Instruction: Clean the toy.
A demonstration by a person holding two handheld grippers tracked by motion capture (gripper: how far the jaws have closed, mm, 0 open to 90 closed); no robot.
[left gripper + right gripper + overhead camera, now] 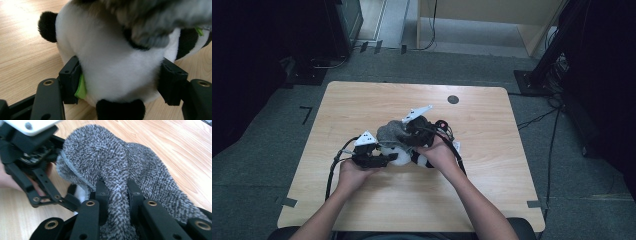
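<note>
Right gripper view: tool [117,195] pinches fuzzy grey cloth [112,157].

A fuzzy grey cloth [112,162] drapes over a black-and-white plush panda [112,62] on the table.

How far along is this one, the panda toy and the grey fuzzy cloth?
Done: left gripper clamps the panda plush on the table; right gripper pinches a fold of the grey fuzzy cloth. In hand: cloth draped over the panda's top. Left: most of its white body remains uncovered.
</note>
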